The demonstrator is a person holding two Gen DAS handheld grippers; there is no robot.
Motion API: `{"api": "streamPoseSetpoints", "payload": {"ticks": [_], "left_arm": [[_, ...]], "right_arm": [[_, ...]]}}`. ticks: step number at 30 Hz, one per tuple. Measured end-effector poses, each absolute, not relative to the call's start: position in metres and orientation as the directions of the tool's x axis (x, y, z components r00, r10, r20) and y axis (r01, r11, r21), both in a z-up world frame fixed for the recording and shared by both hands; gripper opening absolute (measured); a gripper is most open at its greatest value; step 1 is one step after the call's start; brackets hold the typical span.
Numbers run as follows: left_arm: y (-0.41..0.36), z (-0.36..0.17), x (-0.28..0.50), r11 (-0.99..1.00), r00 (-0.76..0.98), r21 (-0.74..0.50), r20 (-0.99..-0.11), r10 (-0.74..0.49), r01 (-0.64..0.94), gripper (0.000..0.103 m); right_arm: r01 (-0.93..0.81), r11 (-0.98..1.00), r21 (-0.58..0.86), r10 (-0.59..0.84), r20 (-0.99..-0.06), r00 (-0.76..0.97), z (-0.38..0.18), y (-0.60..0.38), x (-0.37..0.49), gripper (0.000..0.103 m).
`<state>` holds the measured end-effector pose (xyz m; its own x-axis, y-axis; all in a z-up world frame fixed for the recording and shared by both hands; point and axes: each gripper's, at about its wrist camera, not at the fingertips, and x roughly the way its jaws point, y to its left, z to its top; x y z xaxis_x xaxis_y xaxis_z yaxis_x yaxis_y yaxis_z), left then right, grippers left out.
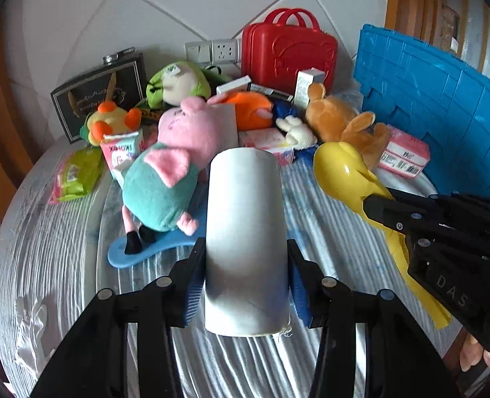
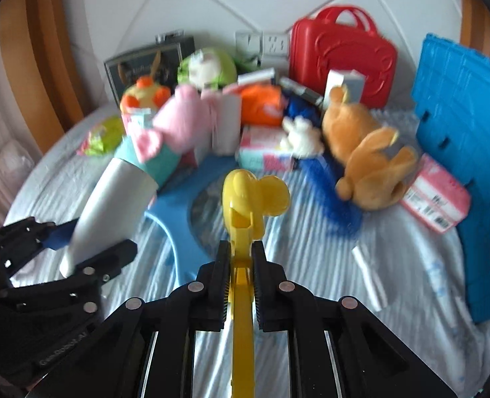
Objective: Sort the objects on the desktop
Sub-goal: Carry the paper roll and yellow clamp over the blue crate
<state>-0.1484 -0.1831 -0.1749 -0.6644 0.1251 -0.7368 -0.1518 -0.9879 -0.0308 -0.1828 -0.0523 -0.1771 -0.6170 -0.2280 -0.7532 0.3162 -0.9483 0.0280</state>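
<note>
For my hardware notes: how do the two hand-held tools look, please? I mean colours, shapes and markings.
Both are matte black plastic linkage tools with round silver pivot pins. The left tool carries ribbed blue pads on its fingers. The right tool has black ribbed pads, and pale letters "DAS" on its side in the left wrist view. Pale lettering marks the left tool's body too, but it is blurred. No cables or sleeves show.

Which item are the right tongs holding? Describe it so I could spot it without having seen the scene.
Start at the tall blue crate on the right of the cloth-covered table. In front of it, the right tongs are shut on a yellow plastic scoop. It is the only glossy yellow thing there, with a long flat handle, unlike the plush toys behind it.
</note>
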Motion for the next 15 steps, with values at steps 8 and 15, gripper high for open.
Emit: {"api": "streamPoseSetpoints", "payload": {"ticks": [8,15], "left_arm": [[-0.133,-0.091,-0.142,-0.97,-0.764,-0.045,-0.608,0.217,-0.24,0.045],[-0.044,-0.032,-0.145,-0.959,-0.832,-0.022,-0.493,0.256,-0.282,0.045]], "right_arm": [[0.246,-0.969,-0.026,-0.176,-0.626,-0.76,-0.08,-0.013,-0.158,0.012],[0.174,-0.984,-0.045,-0.131,-0.485,-0.865,-0.01,0.066,-0.141,0.012]]}}
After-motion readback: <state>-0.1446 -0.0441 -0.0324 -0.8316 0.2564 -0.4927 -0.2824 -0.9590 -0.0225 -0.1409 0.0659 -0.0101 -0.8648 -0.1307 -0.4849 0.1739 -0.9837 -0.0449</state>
